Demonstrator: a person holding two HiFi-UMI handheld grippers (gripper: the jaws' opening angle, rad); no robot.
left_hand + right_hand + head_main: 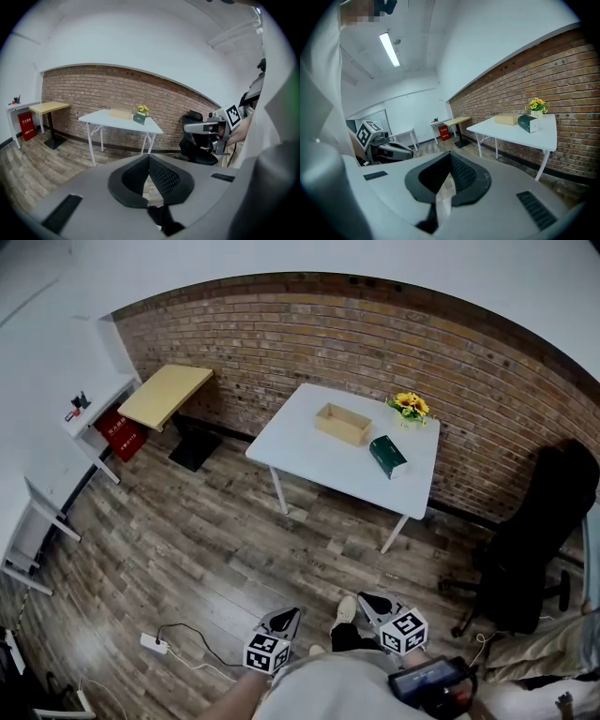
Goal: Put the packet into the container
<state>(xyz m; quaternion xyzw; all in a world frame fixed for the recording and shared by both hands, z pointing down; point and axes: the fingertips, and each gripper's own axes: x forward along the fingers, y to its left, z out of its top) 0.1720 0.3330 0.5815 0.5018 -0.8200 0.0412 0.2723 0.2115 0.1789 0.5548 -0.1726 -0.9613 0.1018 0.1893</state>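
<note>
**Brick-walled room: packet (387, 457) lies on the white table (319, 465), outside the container (343, 423)**

On the white table, the dark green packet lies flat just beside the open tan container and not in it. It sits toward the table's right end as the head view shows it. A small bunch of yellow flowers (410, 406) stands at the table's back edge, near both of them.

The table's back edge runs along the red brick wall (281, 324), and its thin legs stand on a floor (187, 549) of wood planks. Left of the table, along the same wall, is a yellow-topped desk (166, 395), with a red box (120, 434) on the floor beyond it. Right of the table, a black office chair (539, 540) stands close to the wall. Well in front of the table, a white power strip (153, 643) and its cable lie on the planks.

Both grippers are held well short of the table, low against the person's body. They are side by side but apart, and each tilts a little downward, its marker cube facing up.

The left gripper (284, 620) has its jaws closed, dark pads meeting at the tips with nothing between them. The right gripper (373, 603) is the same. Its pads touch at the tips, only a sliver of floor shows through lower down, and it holds nothing.
</note>
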